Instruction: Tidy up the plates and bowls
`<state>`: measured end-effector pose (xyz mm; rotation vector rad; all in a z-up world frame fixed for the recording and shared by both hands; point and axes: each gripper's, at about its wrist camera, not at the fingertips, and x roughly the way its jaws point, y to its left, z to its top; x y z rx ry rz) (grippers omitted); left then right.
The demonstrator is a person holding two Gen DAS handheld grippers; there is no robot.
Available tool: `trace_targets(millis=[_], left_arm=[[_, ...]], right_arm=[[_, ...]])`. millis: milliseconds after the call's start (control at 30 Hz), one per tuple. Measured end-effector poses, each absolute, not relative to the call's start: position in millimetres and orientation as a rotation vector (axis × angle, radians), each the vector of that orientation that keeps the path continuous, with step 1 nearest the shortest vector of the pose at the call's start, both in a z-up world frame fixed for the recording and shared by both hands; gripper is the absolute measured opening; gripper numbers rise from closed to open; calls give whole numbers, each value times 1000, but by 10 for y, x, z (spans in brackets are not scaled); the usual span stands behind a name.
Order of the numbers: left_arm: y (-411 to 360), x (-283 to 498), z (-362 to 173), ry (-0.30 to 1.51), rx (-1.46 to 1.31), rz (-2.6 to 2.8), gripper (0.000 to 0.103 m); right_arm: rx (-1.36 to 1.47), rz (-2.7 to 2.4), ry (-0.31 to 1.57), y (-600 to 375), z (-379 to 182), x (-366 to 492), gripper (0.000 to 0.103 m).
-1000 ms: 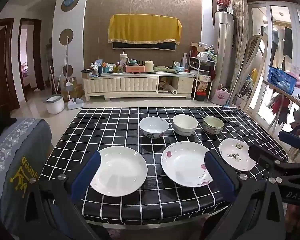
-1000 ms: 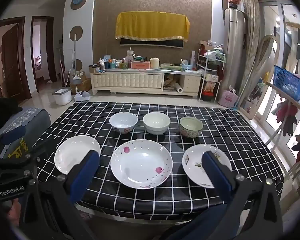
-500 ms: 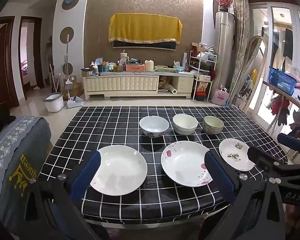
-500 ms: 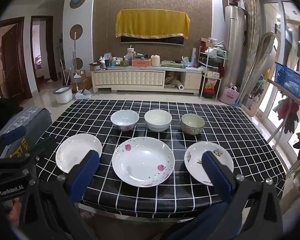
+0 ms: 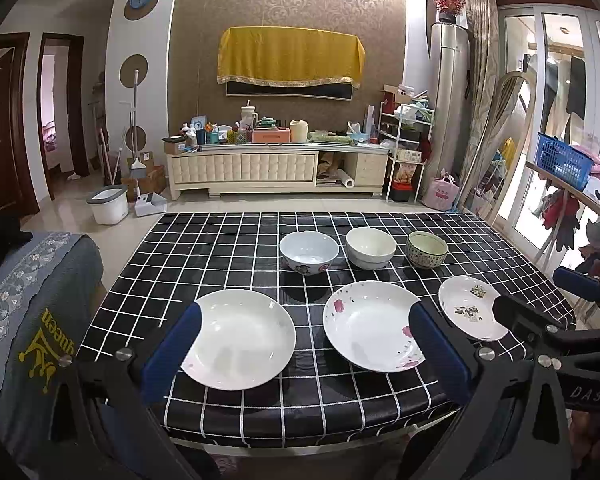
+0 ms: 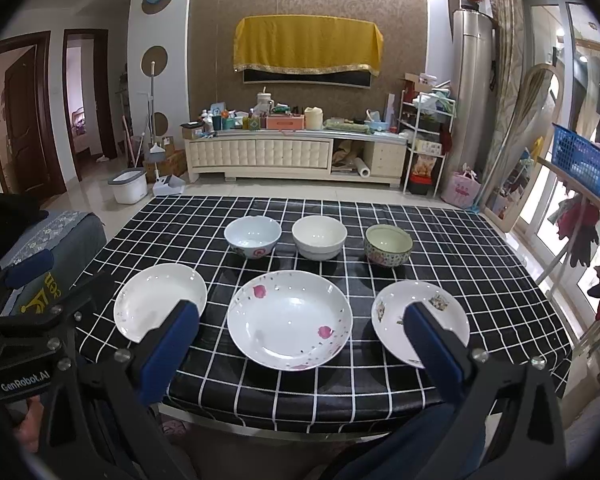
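Observation:
Three plates lie in a front row on the black checked table (image 6: pixel 440 240): a plain white plate (image 6: pixel 156 298), a larger plate with pink flowers (image 6: pixel 290 318) and a small patterned plate (image 6: pixel 440 312). Behind them stand three bowls: a pale blue flowered bowl (image 6: pixel 253 236), a cream bowl (image 6: pixel 319 237) and a green patterned bowl (image 6: pixel 388 245). My left gripper (image 5: pixel 304 348) is open and empty, held near the table's front edge over the white plate (image 5: pixel 242 340) and the flowered plate (image 5: pixel 370 324). My right gripper (image 6: pixel 300 344) is open and empty in front of the flowered plate.
A grey cushioned seat (image 5: pixel 32 312) stands at the table's left. A drying rack with a blue basket (image 6: pixel 580 156) stands to the right. A cluttered TV cabinet (image 6: pixel 296 152) lines the far wall, beyond open floor.
Both grippers have crept slightly forward toward the table; the plates appear a little nearer. Nothing on the table has moved.

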<state>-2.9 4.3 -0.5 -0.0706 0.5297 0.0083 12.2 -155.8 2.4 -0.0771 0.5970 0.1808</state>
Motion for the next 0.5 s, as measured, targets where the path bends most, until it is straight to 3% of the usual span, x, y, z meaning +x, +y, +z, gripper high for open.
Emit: trace_targets(millis=[500], left_arm=[[52,-56,-8,535,-76,8,103]], right_arm=[[-77,173,604,-1562,28,118,103]])
